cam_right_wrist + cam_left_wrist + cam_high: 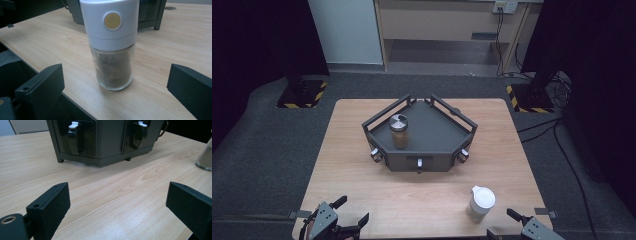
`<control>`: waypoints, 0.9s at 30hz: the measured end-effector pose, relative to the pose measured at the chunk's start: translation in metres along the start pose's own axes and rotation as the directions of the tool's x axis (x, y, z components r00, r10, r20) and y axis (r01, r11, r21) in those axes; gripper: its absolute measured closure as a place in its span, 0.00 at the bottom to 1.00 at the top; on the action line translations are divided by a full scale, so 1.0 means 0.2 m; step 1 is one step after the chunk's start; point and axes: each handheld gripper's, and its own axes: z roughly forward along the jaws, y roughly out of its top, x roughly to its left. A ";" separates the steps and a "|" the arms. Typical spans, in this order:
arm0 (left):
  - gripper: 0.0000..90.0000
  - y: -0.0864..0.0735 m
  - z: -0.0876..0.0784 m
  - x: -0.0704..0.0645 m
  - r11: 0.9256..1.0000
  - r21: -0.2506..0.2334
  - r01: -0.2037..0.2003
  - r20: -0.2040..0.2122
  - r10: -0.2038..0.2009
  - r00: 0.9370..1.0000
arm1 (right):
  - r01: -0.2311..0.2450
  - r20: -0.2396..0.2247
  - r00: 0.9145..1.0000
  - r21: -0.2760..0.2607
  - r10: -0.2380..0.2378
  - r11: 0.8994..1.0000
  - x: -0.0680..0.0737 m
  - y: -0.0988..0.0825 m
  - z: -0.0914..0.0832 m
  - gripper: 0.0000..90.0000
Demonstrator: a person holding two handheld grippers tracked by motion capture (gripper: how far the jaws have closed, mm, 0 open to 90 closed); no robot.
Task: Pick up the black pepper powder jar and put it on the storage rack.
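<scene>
While both of our grippers hang at the table's [362, 185] near edge, the left gripper [346, 213] and right gripper [504, 224] have jaws spread wide, gripping nothing. We see a white-capped jar [111, 45] just ahead of the right one; another jar [399, 131] stands in the dark rack [432, 131].

Table [362, 170]: wooden top; I see it standing on grey carpet [257, 165].
Rack [432, 131]: dark, angular, railed, central on table.
Jar [399, 131]: metal-lidded, upright inside rack, left part.
Shaker [480, 203]: white-capped, near front right edge, well apart from rack.
Cabinet [447, 25]: beyond table.
</scene>
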 end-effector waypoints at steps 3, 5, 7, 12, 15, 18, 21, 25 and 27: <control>0.05 0.00 0.00 0.00 1.000 0.005 -0.003 0.001 0.003 1.000 | 0.001 -0.001 1.000 0.003 -0.001 1.000 0.00 0.02 0.00 0.02; 0.05 0.00 0.00 -0.01 1.000 0.005 -0.004 0.000 0.004 1.000 | 0.006 -0.001 1.000 0.004 -0.006 1.000 0.01 0.03 0.00 0.02; 0.05 0.00 0.00 0.00 1.000 0.003 -0.002 0.000 0.002 1.000 | 0.008 0.000 1.000 0.004 -0.008 1.000 0.01 0.04 0.00 0.02; 0.05 0.00 0.00 0.00 1.000 0.007 -0.002 -0.003 0.002 1.000 | 0.025 -0.005 1.000 0.015 -0.025 1.000 0.02 0.06 0.02 0.02; 0.05 0.00 0.00 0.00 1.000 0.005 0.000 -0.005 0.000 1.000 | 0.030 -0.009 1.000 0.020 -0.030 0.999 0.01 0.07 0.03 0.02; 0.05 0.00 0.00 0.00 1.000 0.005 -0.001 -0.005 0.001 1.000 | 0.035 -0.009 0.999 0.020 -0.035 0.999 0.01 0.08 0.05 0.02; 0.05 0.00 0.00 0.00 1.000 0.007 -0.003 -0.003 0.003 1.000 | 0.036 -0.009 0.999 0.019 -0.036 0.999 0.01 0.08 0.06 0.02; 0.05 0.00 0.01 0.00 1.000 0.008 -0.003 -0.001 0.003 1.000 | 0.040 -0.008 0.999 0.019 -0.040 0.999 0.01 0.09 0.07 0.02; 0.05 0.00 0.01 0.00 1.000 0.010 -0.005 0.001 0.005 1.000 | 0.037 -0.006 0.999 0.017 -0.037 0.999 0.00 0.09 0.08 0.02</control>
